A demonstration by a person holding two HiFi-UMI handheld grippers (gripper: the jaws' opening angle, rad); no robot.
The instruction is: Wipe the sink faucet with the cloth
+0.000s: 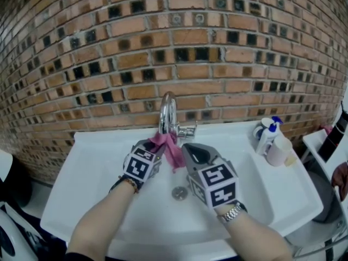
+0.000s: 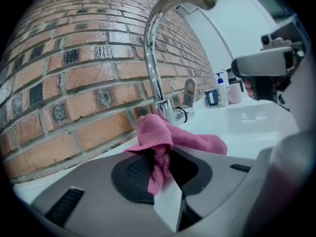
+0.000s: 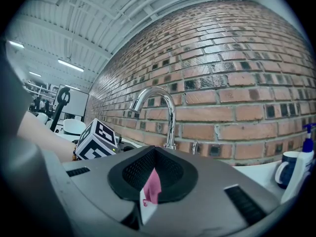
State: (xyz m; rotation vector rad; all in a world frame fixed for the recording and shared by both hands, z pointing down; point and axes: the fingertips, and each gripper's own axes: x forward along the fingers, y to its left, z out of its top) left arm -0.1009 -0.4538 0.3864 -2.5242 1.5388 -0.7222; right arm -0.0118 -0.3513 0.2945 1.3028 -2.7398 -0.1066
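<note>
Cloth (image 1: pixel 173 151) bunched against faucet (image 1: pixel 168 110) base, strung between both tools. Left gripper (image 2: pixel 160 174) pinches thick fold — right gripper (image 1: pixel 188 149) clamped tight on thin corner. Soft, light, floppy stuff — likely slips; best gripped deep in bunch, pulled taut round slick chrome.

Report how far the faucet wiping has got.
Done: the pink cloth is picked up, pinched in the left claw, with a corner in the shut right claw. In hand: it is bunched against the base of the faucet. Left: the curved neck and spout stand above the cloth, not touched by it now; whether the base is already clean cannot be told.
</note>
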